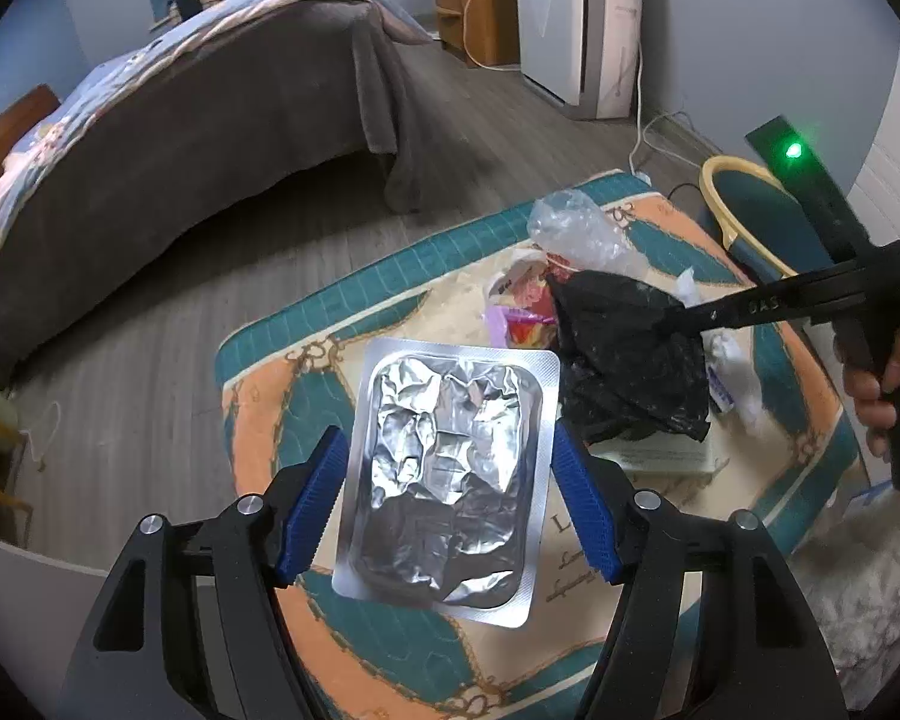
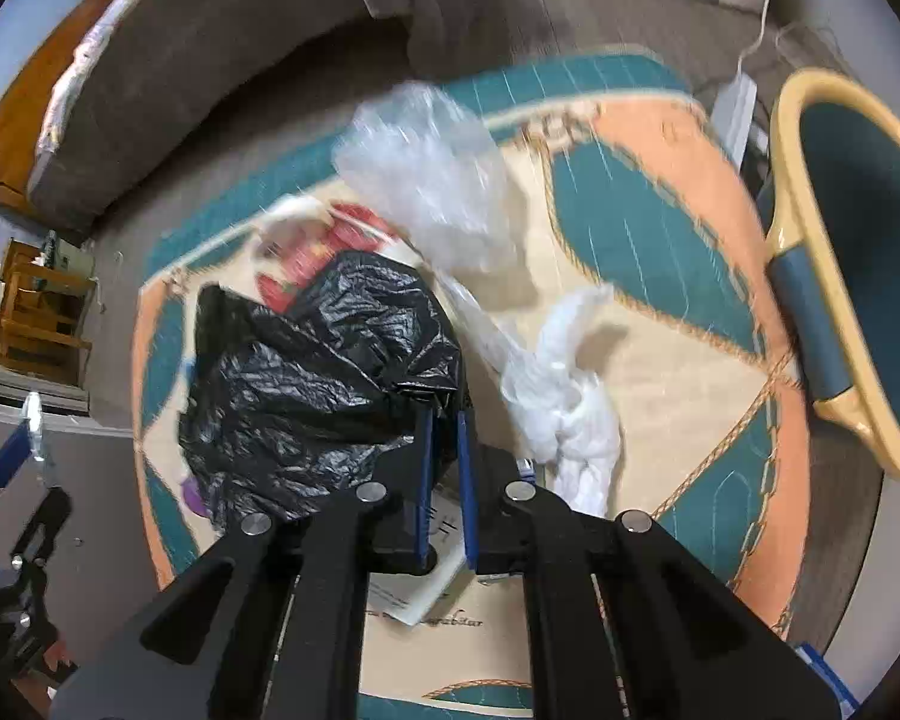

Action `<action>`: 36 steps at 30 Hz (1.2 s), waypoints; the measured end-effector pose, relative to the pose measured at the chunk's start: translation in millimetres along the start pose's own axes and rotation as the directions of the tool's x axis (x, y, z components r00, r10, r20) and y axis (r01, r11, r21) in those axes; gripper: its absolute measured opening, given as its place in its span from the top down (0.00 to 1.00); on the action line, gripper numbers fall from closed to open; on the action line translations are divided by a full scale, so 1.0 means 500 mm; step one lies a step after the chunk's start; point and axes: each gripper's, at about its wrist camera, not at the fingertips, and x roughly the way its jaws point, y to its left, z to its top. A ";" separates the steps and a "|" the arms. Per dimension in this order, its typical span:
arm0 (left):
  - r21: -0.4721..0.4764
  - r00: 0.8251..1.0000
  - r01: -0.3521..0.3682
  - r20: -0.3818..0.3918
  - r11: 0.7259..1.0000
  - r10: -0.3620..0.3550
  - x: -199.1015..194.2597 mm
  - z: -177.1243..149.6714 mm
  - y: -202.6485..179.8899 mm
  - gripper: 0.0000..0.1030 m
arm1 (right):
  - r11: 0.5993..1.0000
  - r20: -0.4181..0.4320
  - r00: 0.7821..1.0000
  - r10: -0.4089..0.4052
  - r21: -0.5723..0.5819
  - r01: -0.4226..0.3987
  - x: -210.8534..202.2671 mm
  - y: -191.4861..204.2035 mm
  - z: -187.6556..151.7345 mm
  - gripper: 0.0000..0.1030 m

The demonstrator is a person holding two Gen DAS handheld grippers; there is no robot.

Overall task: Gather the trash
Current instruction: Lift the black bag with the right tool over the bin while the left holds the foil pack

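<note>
Here, left gripper (image 1: pixel 450 510) jaws spread either side of foil blister sheet (image 1: pixel 447 480); whether pads touch sheet edges, cannot tell. Right gripper (image 2: pixel 444 438) jaws pinching edge of black plastic bag (image 2: pixel 312 366) above patterned rug (image 2: pixel 660 240). Clear wrap (image 2: pixel 426 180), white tissue (image 2: pixel 570 396), colourful wrapper (image 1: pixel 525 300) lie on rug; bin (image 2: pixel 840 240) just beside rug. Judgement: carry bag to bin slowly, keeping pinch firm, since thin film may slip.

The black bag (image 1: pixel 624 360) hides most of the colourful wrapper (image 1: pixel 525 300) and part of a white box (image 1: pixel 666 456) beneath it. In the right wrist view the clear plastic (image 2: pixel 432 180) is motion-blurred, and the bin (image 2: pixel 858 252) runs off the right edge.
</note>
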 end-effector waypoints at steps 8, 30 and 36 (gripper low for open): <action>0.007 1.000 0.002 0.020 1.000 -0.002 -0.012 0.007 -0.015 0.32 | 0.988 0.133 0.988 -0.077 -0.123 0.093 -0.097 0.043 0.001 0.95; 0.019 0.995 0.022 0.101 1.000 -0.024 0.004 0.085 -0.153 0.32 | 0.939 0.419 0.864 -0.278 -0.074 0.337 -0.312 -0.107 0.009 0.95; 0.032 0.994 0.019 0.107 0.999 -0.023 0.020 0.109 -0.218 0.32 | 0.933 0.445 0.840 -0.311 -0.025 0.359 -0.335 -0.169 0.025 0.95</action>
